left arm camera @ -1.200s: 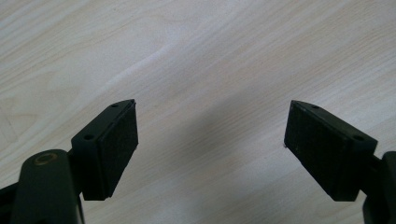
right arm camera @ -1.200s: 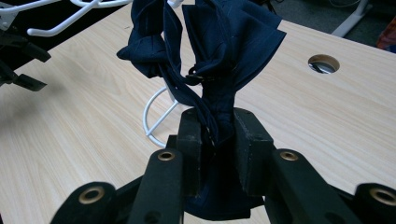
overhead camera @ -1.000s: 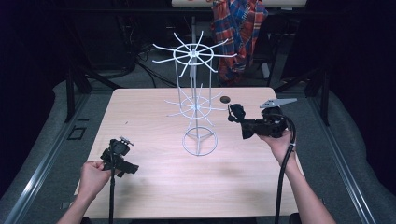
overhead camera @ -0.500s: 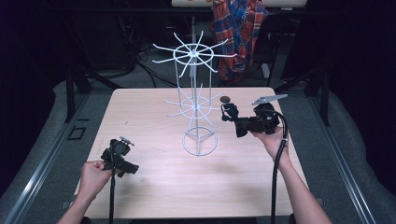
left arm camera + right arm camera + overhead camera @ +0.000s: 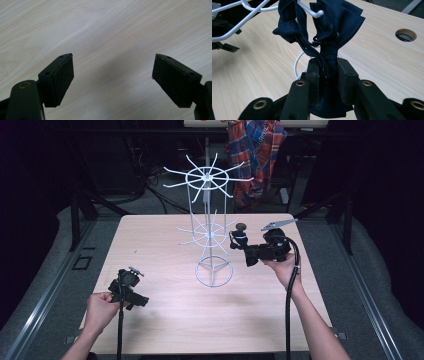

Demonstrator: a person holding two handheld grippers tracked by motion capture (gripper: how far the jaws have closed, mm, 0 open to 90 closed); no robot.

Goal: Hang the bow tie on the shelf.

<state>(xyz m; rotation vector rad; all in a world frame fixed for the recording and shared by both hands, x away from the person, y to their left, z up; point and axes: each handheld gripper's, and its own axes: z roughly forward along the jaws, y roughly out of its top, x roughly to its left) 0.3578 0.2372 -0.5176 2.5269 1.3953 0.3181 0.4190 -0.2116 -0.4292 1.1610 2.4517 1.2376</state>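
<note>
No brand, label or writing can be read on any item.

Left gripper [image 5: 131, 290]: lower left of the high view, low over the bare wooden table [image 5: 165, 320], held by the left hand [image 5: 100, 309]. In the left gripper view its two black pads [image 5: 62, 75] stand apart with nothing between them, only wood grain beneath; released.

White wire rack [image 5: 210, 232]: centre of the high view, an upright pole on a ring base with two tiers of spokes, the upper tier wide, the lower tier smaller. It stands between the two grippers. In the right gripper view a spoke with a ball tip [image 5: 312, 11] crosses the upper middle of the frame, lying against the cloth.

Dark blue cloth [image 5: 324, 32]: task item, bunched and folded, centre of the right gripper view, at the spoke tip. Its lower part runs down between the jaws.

Right gripper [image 5: 239, 242]: right of centre in the high view, held level by the right hand [image 5: 282, 267], pointing left at the lower tier; clenched on the dark blue cloth.

Round hole [image 5: 405, 35]: in the table top, upper right of the right gripper view.

Plaid shirt [image 5: 255, 150]: hanging behind the table, upper centre-right of the high view.
</note>
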